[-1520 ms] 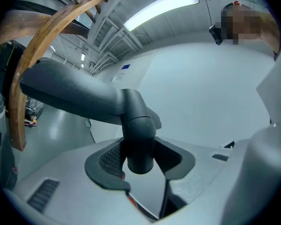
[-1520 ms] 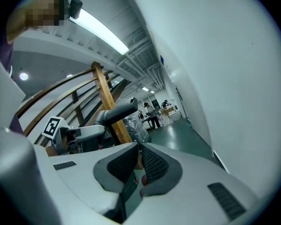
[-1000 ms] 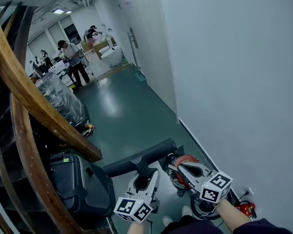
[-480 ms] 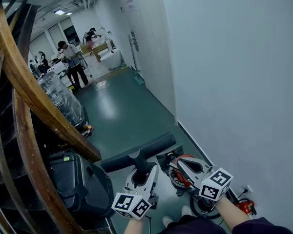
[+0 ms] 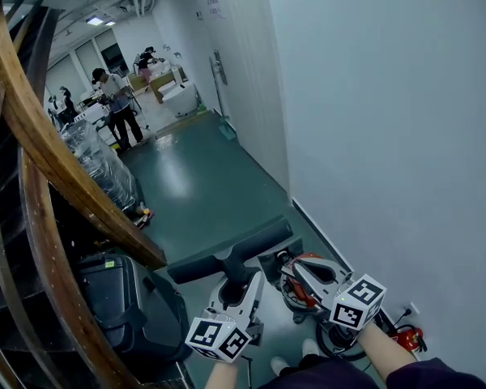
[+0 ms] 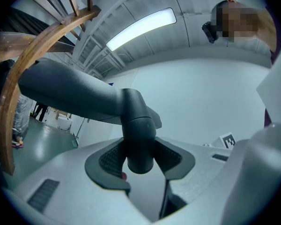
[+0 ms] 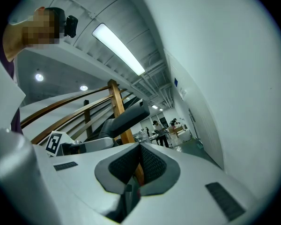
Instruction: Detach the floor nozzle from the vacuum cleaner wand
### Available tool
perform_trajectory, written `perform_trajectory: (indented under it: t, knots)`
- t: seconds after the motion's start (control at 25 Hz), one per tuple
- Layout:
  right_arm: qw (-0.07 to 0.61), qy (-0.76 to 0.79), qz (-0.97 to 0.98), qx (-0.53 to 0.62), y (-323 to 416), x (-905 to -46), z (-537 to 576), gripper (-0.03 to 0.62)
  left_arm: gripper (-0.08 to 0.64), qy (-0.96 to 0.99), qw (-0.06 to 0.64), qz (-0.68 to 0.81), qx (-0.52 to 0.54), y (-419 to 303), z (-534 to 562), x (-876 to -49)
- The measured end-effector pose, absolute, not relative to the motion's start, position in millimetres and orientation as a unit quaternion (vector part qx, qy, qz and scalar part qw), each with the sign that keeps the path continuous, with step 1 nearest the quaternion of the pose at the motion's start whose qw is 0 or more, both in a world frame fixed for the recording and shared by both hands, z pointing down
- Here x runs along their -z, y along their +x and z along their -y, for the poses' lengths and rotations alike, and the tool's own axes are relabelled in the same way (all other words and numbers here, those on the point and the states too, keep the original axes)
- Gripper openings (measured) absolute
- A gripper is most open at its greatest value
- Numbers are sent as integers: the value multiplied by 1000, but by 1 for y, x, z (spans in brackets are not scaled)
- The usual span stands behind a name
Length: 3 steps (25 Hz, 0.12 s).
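Observation:
The dark grey floor nozzle (image 5: 227, 252) hangs level above the floor, its T-shaped head across the view. My left gripper (image 5: 241, 282) is shut on the nozzle's neck (image 6: 138, 142), with both pads (image 6: 171, 157) pressed against it. In the left gripper view the neck's rounded end sits free between the jaws, with no wand joined to it. Just to the right, my right gripper (image 5: 290, 274) points level, shut with nothing between its fingers. The right gripper view shows the closed gripper (image 7: 139, 165), the nozzle head (image 7: 129, 117) and the left gripper's marker cube (image 7: 54, 143).
A red and black vacuum body (image 5: 340, 339) lies on the floor by the white wall (image 5: 389, 136). A curved wooden stair rail (image 5: 57, 168) and a black case (image 5: 125, 302) stand at the left. The green floor (image 5: 202, 185) runs toward people (image 5: 117, 104) and a wrapped pallet (image 5: 101, 164).
Both grippers and the nozzle have risen a little. The grips look the same.

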State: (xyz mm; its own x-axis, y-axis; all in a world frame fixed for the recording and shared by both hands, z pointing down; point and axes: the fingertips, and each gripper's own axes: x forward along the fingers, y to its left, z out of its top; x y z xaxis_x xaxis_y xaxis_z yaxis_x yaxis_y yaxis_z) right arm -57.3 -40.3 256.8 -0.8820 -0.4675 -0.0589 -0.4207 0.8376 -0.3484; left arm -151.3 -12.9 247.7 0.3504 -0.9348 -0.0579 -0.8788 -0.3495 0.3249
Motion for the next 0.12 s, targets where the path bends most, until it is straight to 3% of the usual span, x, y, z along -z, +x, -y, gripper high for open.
perform_trajectory:
  t: [0.12]
  knots:
    - [70,-232,-956,166,-58,-259,40,17,179,813,122,557,119,-152,13,-249]
